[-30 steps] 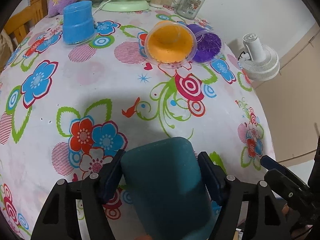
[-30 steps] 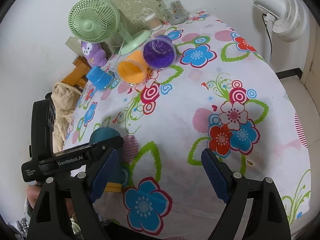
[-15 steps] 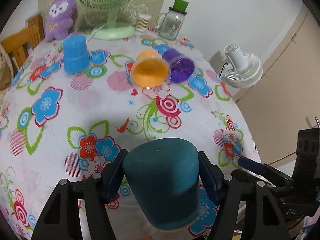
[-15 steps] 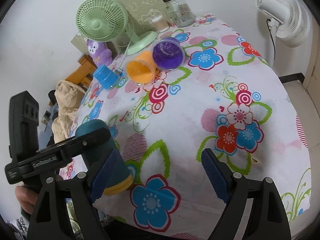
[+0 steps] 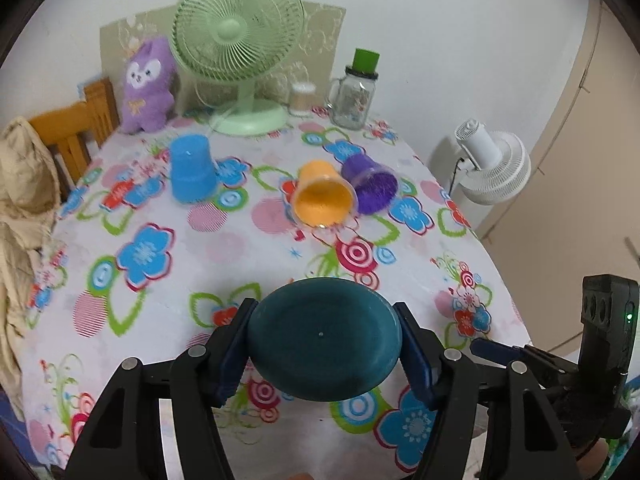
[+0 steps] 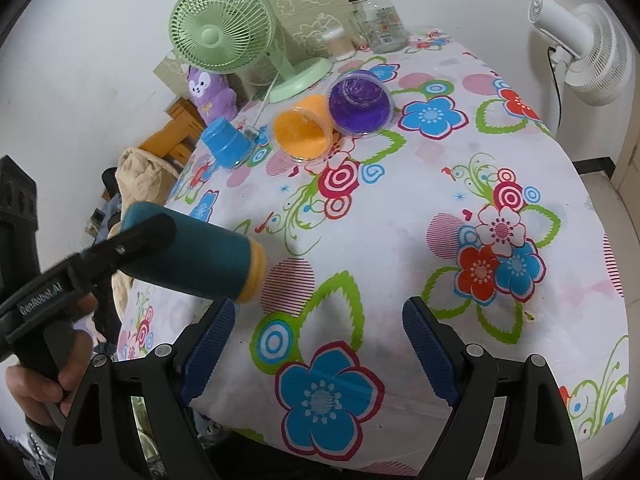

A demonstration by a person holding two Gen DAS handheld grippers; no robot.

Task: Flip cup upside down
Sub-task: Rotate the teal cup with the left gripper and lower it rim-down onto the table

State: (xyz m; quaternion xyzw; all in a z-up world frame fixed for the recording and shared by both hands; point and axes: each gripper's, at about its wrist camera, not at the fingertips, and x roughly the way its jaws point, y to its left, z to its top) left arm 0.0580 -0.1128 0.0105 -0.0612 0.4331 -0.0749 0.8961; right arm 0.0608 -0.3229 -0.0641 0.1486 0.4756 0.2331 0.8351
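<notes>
My left tongs [image 5: 324, 354] grip the dark teal plastic cup with the yellow rim [image 6: 192, 258] by its sides. 1 second ago it stood near upright in them; now it lies about horizontal in the air above the near edge of the floral-clothed worktop [image 6: 400, 240], base toward the left wrist camera, rim pointing to my right. I judge the flip roughly half done. My right tongs [image 6: 316, 346] stand wide open, holding nothing, just beside the cup's rim.
</notes>
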